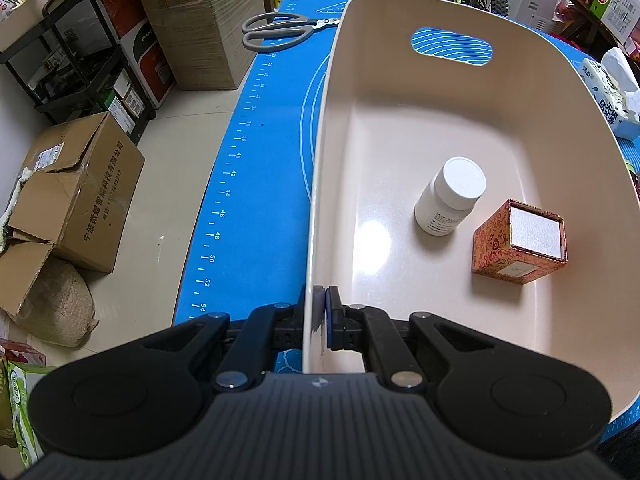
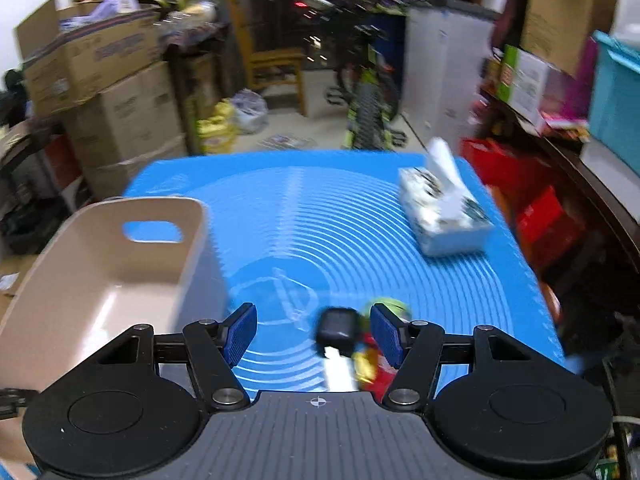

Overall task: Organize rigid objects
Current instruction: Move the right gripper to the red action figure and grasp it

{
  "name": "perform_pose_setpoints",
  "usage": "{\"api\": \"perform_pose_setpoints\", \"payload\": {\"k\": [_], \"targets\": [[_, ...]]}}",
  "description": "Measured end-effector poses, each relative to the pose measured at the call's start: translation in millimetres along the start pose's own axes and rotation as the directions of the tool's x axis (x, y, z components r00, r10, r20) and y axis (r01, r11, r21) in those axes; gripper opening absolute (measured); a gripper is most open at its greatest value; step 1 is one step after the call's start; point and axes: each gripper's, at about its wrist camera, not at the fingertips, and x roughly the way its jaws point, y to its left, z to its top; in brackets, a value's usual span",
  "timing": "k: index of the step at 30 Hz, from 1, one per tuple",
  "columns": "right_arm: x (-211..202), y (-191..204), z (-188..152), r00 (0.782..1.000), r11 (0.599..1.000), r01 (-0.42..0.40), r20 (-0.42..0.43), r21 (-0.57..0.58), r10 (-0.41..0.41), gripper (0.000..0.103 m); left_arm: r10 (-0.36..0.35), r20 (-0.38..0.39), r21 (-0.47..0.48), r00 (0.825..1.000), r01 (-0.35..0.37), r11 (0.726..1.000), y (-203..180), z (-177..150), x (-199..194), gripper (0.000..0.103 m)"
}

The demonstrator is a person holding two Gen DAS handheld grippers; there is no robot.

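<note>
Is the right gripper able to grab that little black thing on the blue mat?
Probably yes. The right gripper is open, and the black thing lies between its fingers with nothing blocking it. The picture is blurry, so how close it is stays unclear.

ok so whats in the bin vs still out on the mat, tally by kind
In the beige bin:
white pill bottle: 1
patterned box: 1
On the blue mat:
scissors: 1
tissue pack: 1
dark blurred item: 1
colourful blurred item: 1
Total: 6
</note>
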Motion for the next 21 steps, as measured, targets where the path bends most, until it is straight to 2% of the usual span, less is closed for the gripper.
{"api": "perform_pose_setpoints", "payload": {"k": [10, 16, 21], "targets": [[36, -51, -14, 0.988, 0.992, 0.091, -0.13, 0.086, -0.08, 0.07, -0.001, -0.001, -0.004, 1.0, 0.001, 1.0, 1, 0, -1, 0.008], [52, -57, -22, 0.981, 0.99, 0.091, -0.178, 0.11, -0.07, 0.07, -0.002, 0.0, -0.004, 1.0, 0.002, 1.0, 2, 0, -1, 0.008], [66, -53, -25, 0.978, 0.992, 0.095, -0.194, 0.083, -0.077, 0.068, -0.003, 0.0, -0.004, 1.0, 0.003, 1.0, 3, -1, -1, 0.008]]}}
